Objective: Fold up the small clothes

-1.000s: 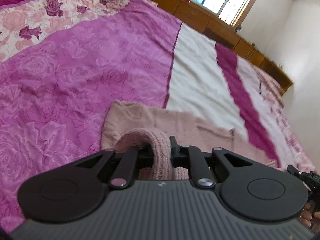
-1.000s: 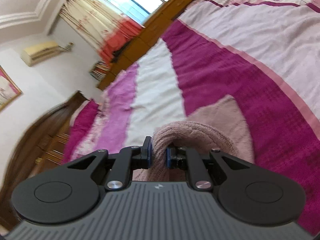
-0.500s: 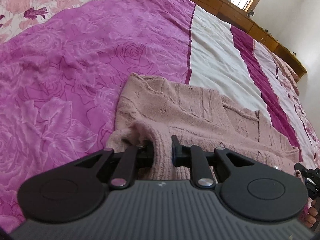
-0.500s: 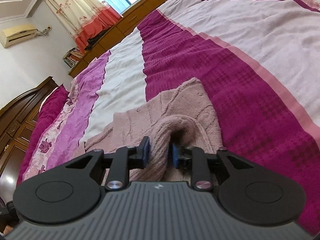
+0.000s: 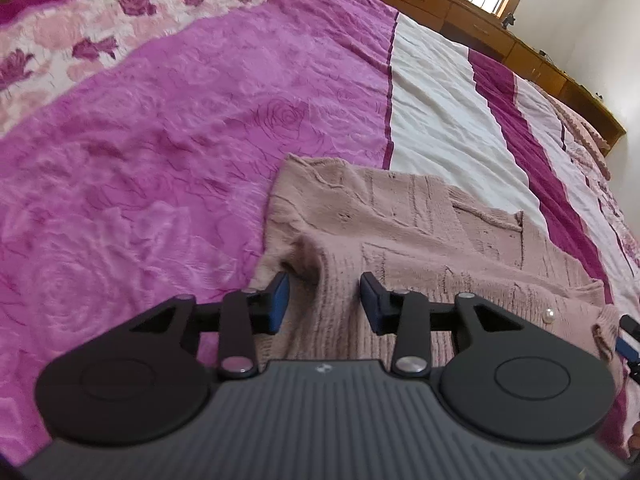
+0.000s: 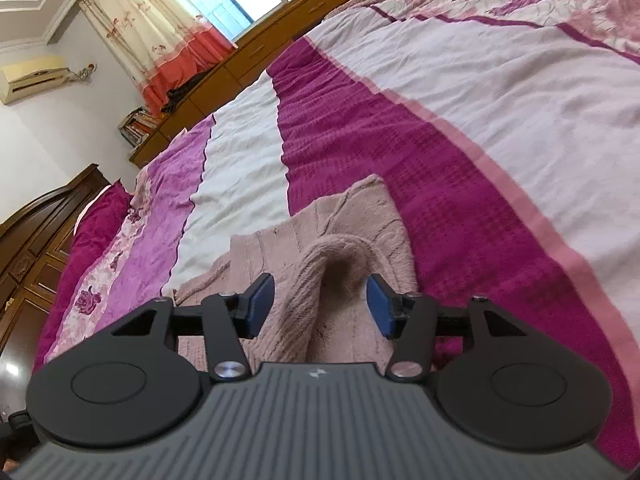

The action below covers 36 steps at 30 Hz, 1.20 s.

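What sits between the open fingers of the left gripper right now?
A raised fold of the pink knitted sweater lies between the fingers of the left gripper, neither pad pressing it, seen in the left wrist view.

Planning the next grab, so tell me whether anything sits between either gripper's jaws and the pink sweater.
Nothing visible does. The left gripper has its jaws open astride a raised fold of the pink sweater, and the right gripper stands open astride another fold. Only knit fabric lies between them, resting on the bedspread.
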### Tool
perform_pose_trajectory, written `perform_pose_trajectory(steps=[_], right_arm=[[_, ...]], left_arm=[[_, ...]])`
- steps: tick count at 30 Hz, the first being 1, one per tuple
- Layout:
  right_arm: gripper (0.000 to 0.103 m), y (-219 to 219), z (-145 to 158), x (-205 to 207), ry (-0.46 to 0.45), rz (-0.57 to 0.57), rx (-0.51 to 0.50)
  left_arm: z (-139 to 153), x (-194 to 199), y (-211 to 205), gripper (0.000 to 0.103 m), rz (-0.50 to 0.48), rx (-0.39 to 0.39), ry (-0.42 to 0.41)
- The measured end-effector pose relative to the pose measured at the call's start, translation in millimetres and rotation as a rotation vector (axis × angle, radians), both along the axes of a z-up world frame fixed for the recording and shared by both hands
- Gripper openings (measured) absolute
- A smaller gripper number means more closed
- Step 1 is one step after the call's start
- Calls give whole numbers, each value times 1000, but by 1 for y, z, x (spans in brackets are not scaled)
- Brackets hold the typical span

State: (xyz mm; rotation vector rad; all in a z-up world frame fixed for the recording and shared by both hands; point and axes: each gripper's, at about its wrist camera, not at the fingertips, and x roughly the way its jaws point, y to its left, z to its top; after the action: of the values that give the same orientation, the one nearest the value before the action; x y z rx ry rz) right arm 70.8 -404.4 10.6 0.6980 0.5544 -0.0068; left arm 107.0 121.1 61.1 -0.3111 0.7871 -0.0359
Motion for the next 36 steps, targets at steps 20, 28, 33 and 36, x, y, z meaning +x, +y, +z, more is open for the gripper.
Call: perform_pose_trajectory(steps=[20, 28, 33, 36], right_arm=[[60, 23, 24, -47, -12, 51, -63], [60, 29, 24, -59, 8, 50, -71], [60, 32, 22, -63, 21, 55, -75], [60, 35, 19, -64, 47, 63, -91]], left_arm=[[8, -42, -3, 41, -21, -7, 5], [7, -56, -4, 41, -33, -16, 9], [3, -60, -5, 41, -28, -13, 16], [1, -61, -6, 41, -25, -18, 27]])
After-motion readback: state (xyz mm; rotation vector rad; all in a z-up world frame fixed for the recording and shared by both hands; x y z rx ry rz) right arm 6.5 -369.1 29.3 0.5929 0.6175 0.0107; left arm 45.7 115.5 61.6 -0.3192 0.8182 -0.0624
